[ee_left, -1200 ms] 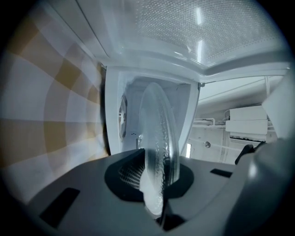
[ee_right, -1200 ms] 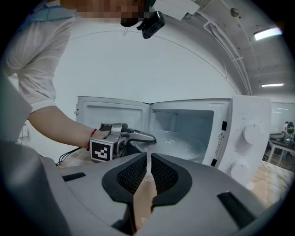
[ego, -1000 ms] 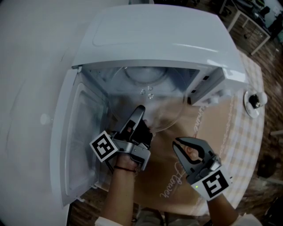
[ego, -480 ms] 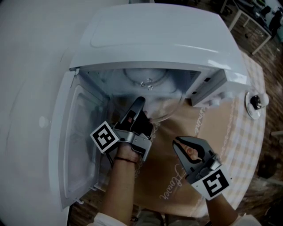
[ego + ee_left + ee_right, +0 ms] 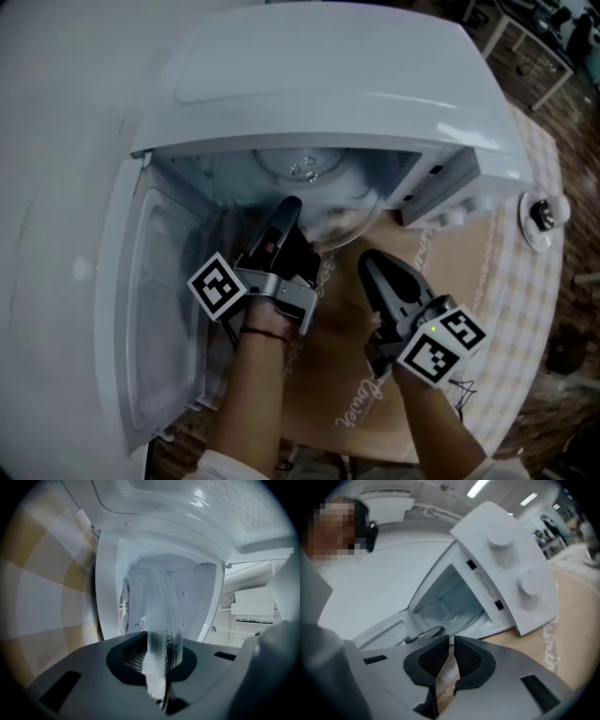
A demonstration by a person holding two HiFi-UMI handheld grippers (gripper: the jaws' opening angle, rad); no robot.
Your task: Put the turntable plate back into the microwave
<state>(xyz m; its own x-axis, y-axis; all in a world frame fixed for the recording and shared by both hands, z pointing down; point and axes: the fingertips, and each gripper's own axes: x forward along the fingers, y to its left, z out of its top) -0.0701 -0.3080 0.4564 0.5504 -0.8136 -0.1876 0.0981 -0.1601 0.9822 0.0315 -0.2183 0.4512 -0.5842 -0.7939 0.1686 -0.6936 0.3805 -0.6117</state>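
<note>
Right gripper (image 5: 371, 260) rolled, jaws together, left gripper (image 5: 288, 206) pinching turntable plate (image 5: 348, 215) level into microwave (image 5: 328, 75)

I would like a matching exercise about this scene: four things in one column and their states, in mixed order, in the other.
Things:
1 glass plate
2 microwave door
3 left gripper
4 right gripper

States:
a closed, empty
b swung open
c partly inside the microwave
d clamped on the plate's rim

Pairs: 1-c; 2-b; 3-d; 4-a
</note>
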